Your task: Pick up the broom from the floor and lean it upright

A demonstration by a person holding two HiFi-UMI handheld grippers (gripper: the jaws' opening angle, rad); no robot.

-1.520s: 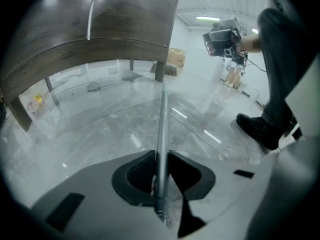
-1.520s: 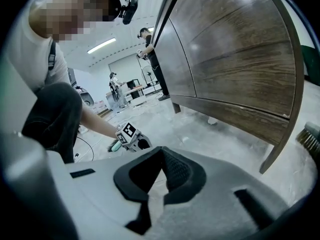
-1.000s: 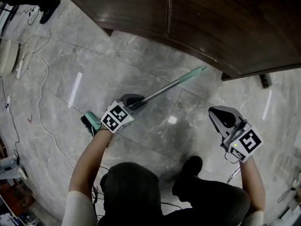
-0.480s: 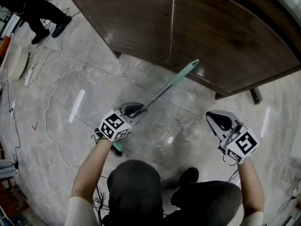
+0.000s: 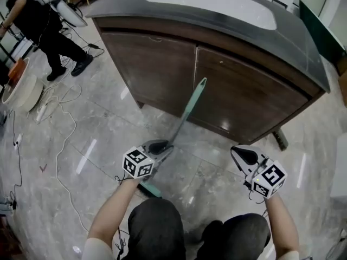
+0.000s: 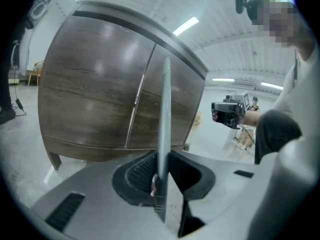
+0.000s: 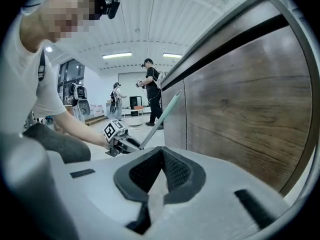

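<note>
Status: broom gripped by left gripper, right gripper empty, all in front of the vanity cabinet.
Your left gripper is clamped low on the handle. In the left gripper view the pads squeeze the pole from both sides. Handle slants up toward the vanity cabinet, tip over the seam betw the two doors; can't tell if the tip touches the wood. The broom head sits below the left gripper, on the side away from the cabinet, by your knees. It looks clear of the marble floor, but not sure. Your right gripper is right of the broom and well apart from it, nose toward the cabinet's right door, jaws closed together w/ nothing betw them.
</note>
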